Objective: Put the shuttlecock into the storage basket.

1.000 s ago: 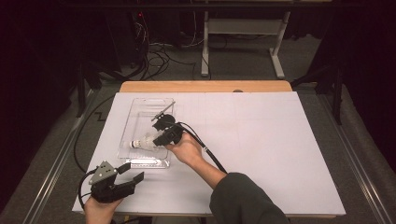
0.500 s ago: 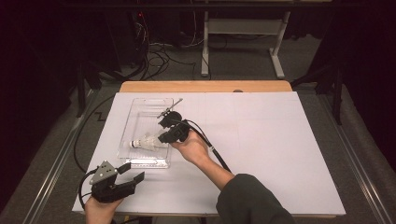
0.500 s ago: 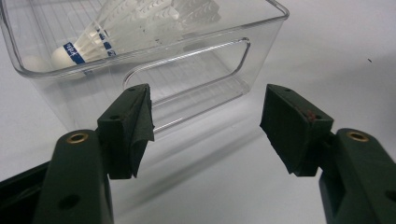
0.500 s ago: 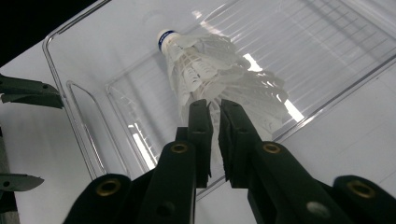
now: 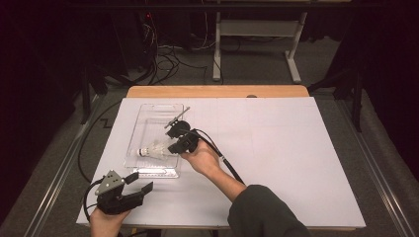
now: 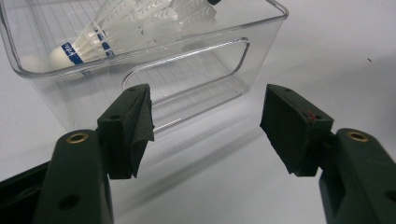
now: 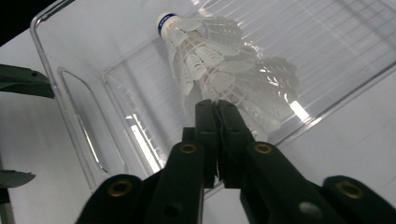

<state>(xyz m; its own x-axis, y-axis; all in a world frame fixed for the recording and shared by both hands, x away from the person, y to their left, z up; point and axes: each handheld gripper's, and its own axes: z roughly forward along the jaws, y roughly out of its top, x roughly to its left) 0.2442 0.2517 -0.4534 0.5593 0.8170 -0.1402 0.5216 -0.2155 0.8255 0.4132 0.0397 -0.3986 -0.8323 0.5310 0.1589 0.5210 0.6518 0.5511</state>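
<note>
A white feather shuttlecock [image 5: 153, 149] with a blue band lies in a clear plastic bin [image 5: 148, 111], cork toward the left. My right gripper [image 5: 170, 149] reaches into the bin from the right. Its jaws have just been closing, and in the right gripper view the right gripper [image 7: 215, 106] is shut on the rim of the shuttlecock's [image 7: 219, 60] feather skirt. My left gripper [image 5: 141, 181] rests open on the table just in front of the bin. In the left gripper view nothing lies between the left gripper's [image 6: 205, 126] pads, and the shuttlecock [image 6: 130, 23] shows through the bin wall [image 6: 261, 28].
White paper [image 5: 296, 163] covers the table, with a wooden edge [image 5: 217, 91] at the back. Cables trail from both grippers across the sheet. Beyond the table are a dark floor, cords and a white frame [image 5: 257, 29].
The right hand has edged slightly to the right and away at the bin's near right side. The shuttlecock has barely shifted. The left gripper has stayed where it was.
</note>
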